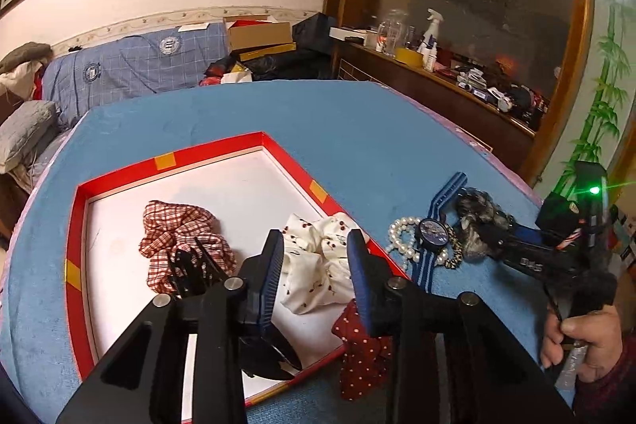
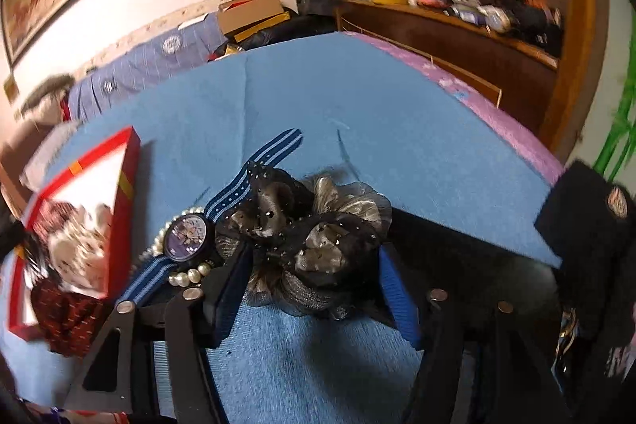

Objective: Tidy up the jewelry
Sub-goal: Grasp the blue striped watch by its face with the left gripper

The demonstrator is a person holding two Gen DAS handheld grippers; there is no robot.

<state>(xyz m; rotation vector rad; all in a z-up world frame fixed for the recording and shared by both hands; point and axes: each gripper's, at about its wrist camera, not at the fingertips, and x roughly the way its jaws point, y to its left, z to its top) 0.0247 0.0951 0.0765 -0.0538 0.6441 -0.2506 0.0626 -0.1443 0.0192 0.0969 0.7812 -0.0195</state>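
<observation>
Currently, left to right: red-rimmed box (image 1: 75,225) on blue table cover (image 1: 338,130), holding checked scrunchie (image 1: 179,233), black claw clip (image 1: 187,273) and cream cherry-print scrunchie (image 1: 318,265). Left gripper (image 1: 316,257) is held over the cream scrunchie, jaws partly apart, nothing gripped. Red dotted scrunchie (image 1: 361,356) is draped over the box edge. Pearl bracelet (image 1: 399,237) and striped-strap watch (image 2: 187,237) lie just beside. Right gripper (image 2: 314,285) is set around black-and-grey organza scrunchie (image 2: 306,229), jaws roughly half open; pad contact cannot be told.
</observation>
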